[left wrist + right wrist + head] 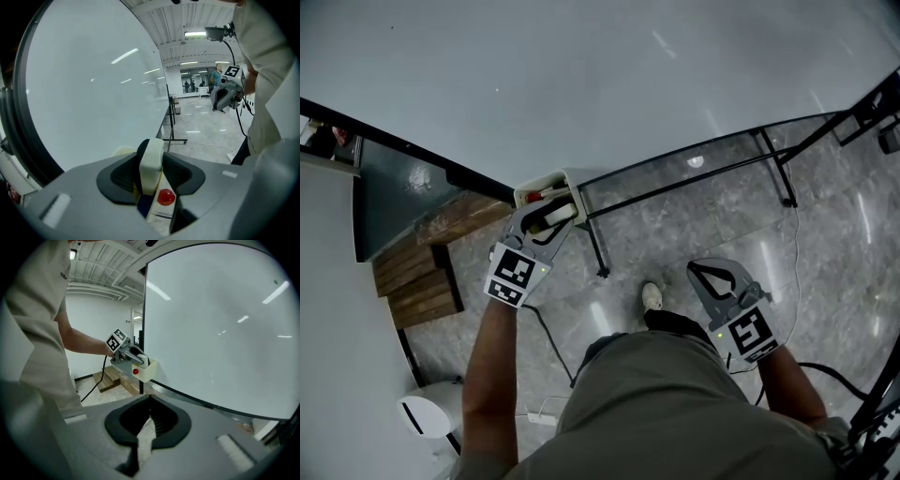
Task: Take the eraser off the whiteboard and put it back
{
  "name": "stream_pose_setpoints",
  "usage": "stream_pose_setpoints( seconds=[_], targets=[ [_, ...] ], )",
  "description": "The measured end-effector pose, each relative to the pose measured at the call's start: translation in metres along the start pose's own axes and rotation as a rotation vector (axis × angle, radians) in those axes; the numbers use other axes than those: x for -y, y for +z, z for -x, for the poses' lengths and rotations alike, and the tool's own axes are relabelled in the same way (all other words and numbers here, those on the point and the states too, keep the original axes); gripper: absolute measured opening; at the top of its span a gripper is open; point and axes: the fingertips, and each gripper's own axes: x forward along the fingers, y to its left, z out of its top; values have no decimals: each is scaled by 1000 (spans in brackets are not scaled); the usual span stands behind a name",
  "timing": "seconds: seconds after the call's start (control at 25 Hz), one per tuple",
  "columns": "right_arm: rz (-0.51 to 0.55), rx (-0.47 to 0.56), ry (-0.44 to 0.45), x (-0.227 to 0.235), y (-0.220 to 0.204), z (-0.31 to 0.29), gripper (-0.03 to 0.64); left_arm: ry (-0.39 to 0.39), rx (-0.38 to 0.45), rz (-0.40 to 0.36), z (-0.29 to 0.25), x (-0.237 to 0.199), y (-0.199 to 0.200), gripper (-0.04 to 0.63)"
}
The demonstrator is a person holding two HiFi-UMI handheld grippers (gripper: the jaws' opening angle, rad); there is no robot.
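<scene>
A white eraser [150, 161] stands on edge between the pads of my left gripper [151, 176], which is shut on it. This gripper [546, 221] hovers at a white holder box [567, 180] fixed to the lower left corner of the whiteboard [581, 75]. A red-capped marker [165, 197] lies in the box just below the eraser. From the right gripper view, the left gripper [130, 354] sits over the box [147, 371]. My right gripper [705, 273] hangs lower right, away from the board, shut with nothing in it [149, 417].
The whiteboard's black stand leg [599, 253] and glass ledge [694, 167] run below the board. Wooden steps [417, 281] lie on the left, beside a white round device [427, 412]. A cable [546, 328] crosses the grey floor near the person's shoe [652, 297].
</scene>
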Motion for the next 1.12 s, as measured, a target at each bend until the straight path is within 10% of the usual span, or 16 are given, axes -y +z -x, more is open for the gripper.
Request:
stream_pose_setpoints(
  seconds=[1.12],
  targets=[
    [-14,4,63,10,-3,-29,2,3,-106,-54,-9,3,-17,173]
  ],
)
